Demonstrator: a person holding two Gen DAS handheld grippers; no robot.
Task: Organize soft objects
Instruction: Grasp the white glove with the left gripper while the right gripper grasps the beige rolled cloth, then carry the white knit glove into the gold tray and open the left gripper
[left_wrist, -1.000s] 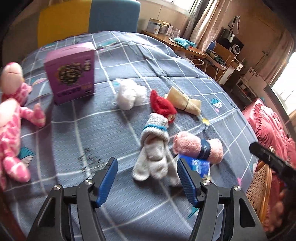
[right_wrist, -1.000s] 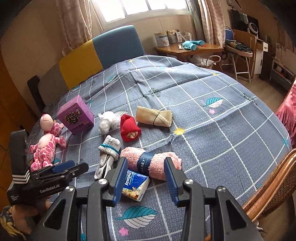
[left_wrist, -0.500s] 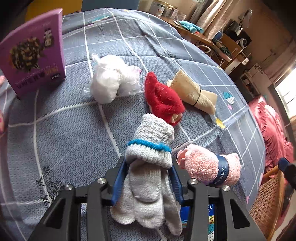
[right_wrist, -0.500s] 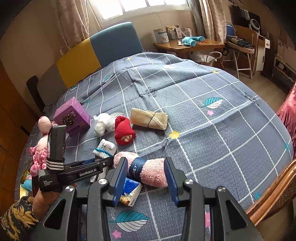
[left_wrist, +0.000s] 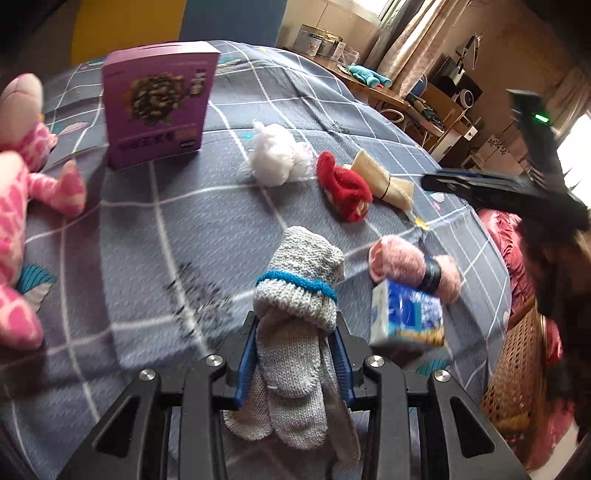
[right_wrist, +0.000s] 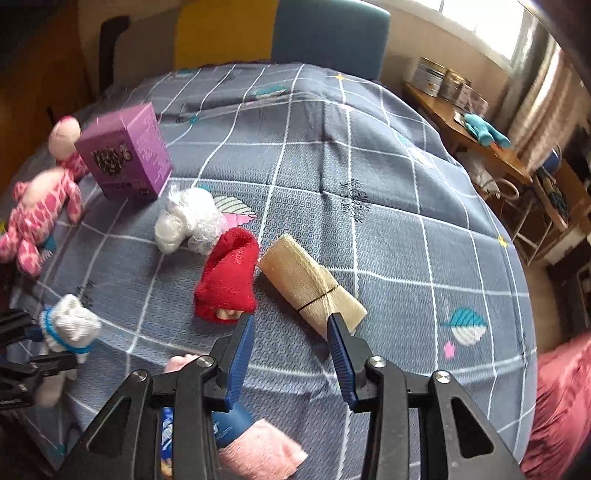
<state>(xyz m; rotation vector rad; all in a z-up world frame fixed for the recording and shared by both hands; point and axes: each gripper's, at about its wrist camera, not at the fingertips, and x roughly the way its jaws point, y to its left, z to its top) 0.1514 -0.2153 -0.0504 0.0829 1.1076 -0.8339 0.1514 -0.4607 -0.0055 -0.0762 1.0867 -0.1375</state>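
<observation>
This is a bedroom in a home. A bed covered with a grey-blue checked quilt fills both views, backed by a yellow-and-blue padded headboard. Beside it, a wooden desk with tins stands under a curtained window, and a wicker chair sits at the bed's edge.

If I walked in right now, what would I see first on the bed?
Probably the grey knitted gloves, right up front between the closing fingers of the left gripper. Behind them on the blue checked bedspread stands a big purple box, with a pink spotted plush toy lying at the left edge. The right gripper hangs open just in front of a red sock and a tan cloth roll.
</observation>
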